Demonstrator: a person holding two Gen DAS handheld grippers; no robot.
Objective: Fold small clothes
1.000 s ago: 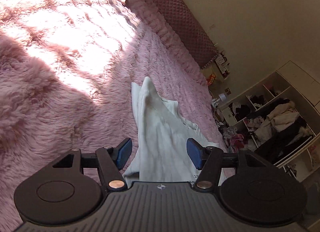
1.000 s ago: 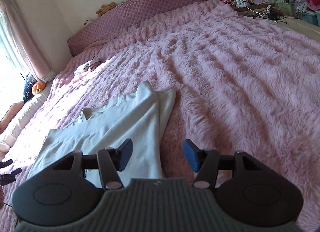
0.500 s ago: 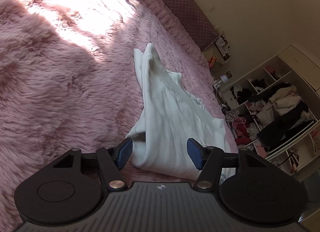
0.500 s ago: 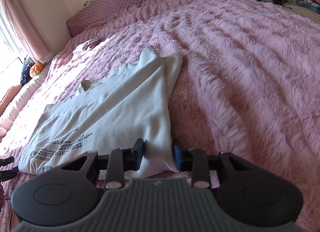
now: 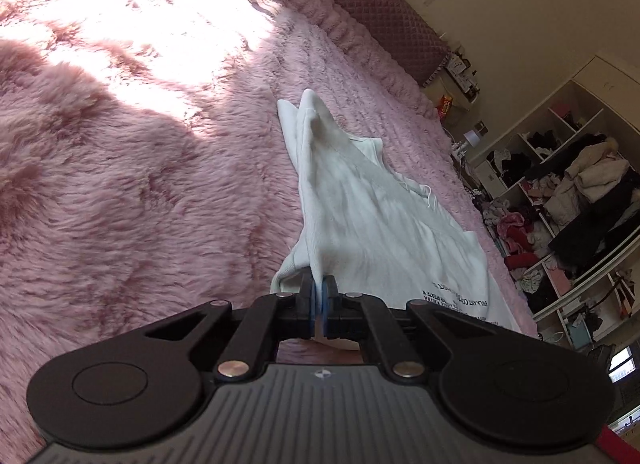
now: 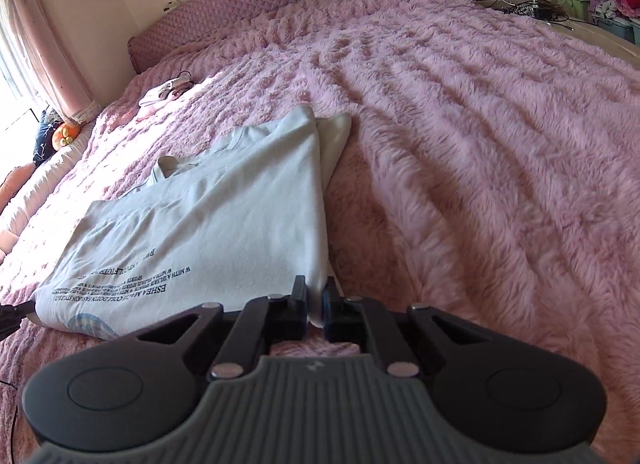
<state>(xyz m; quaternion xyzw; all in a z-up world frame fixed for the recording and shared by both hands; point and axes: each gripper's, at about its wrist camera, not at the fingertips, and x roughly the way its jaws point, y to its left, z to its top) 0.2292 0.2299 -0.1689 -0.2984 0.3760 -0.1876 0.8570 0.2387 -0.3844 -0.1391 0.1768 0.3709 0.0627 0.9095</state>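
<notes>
Pink blanket (image 6: 480,143) underneath; both grippers pinch shirt (image 6: 240,223) corners.

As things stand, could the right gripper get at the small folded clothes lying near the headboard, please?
Probably not yet: the right gripper is shut on the white shirt, and the small folded clothes lie far across the pink blanket. Nothing blocks the way, but it would have to let go first.

left tool (image 5: 319,296) clamped tight, right tool (image 6: 315,301) clamped tight
</notes>
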